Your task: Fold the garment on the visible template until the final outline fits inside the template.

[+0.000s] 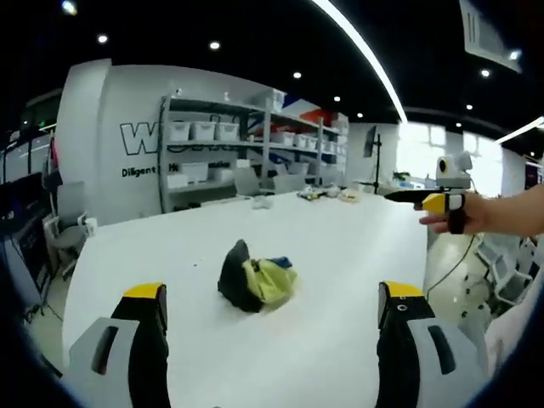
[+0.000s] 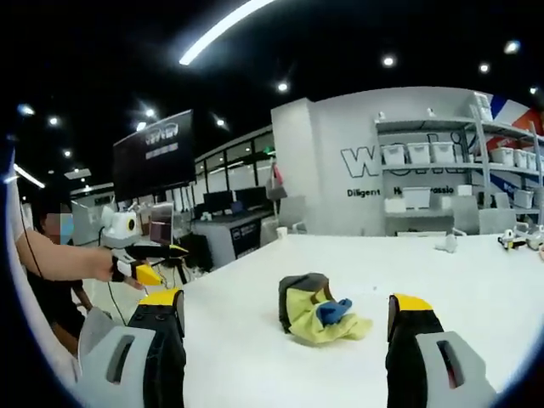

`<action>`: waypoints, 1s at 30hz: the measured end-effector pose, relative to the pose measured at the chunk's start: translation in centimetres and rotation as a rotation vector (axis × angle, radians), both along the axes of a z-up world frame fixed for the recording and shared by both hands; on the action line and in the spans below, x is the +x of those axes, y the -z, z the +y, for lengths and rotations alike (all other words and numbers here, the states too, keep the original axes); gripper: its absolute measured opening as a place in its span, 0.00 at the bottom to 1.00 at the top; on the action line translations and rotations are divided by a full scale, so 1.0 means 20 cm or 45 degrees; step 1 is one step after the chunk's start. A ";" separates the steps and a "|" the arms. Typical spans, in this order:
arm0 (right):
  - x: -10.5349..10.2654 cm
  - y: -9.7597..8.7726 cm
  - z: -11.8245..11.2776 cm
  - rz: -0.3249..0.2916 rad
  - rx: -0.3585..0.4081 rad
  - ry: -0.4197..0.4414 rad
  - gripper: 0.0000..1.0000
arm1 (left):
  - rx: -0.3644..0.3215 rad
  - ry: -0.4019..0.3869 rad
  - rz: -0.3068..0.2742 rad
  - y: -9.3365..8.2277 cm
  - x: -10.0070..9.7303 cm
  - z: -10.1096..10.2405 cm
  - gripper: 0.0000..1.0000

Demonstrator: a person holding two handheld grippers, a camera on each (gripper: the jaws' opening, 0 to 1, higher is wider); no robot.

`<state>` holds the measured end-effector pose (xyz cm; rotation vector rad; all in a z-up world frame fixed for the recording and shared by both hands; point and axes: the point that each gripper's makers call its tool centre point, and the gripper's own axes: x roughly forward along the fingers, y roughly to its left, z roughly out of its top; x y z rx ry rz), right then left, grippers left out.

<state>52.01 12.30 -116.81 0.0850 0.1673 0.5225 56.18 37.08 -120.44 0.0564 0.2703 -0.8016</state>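
Surface: white table (image 1: 340, 246), garment (image 1: 255, 280) crumpled at twelve o'clock.
Grippers: left gripper (image 1: 272, 314), right gripper (image 2: 289, 327) spread, empty.
Advice: pinch edges, spread flat first.

White table (image 1: 323, 255), crumpled garment (image 1: 255, 279) lying mid-surface – black, yellow, blue – small items (image 1: 327, 195) at far edge

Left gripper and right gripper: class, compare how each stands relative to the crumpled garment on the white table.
The left gripper frames the crumpled black, yellow and blue garment from one side; the right gripper from the opposite side. The left faces the garment's black part, the right its yellow and blue. Both are open, empty, above the white table.
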 end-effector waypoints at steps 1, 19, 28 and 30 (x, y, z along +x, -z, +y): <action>0.01 0.03 0.00 0.013 0.007 -0.012 0.99 | 0.010 -0.006 0.002 0.01 -0.01 0.02 0.99; 0.04 0.03 -0.04 0.053 0.003 -0.027 0.99 | -0.078 -0.007 -0.003 -0.05 0.09 -0.04 0.99; 0.10 -0.02 -0.04 0.048 -0.020 -0.029 0.97 | -0.043 0.078 -0.004 -0.05 0.15 -0.21 0.99; 0.12 -0.04 -0.05 0.033 -0.026 -0.016 0.97 | -0.034 0.087 -0.002 -0.04 0.18 -0.24 0.98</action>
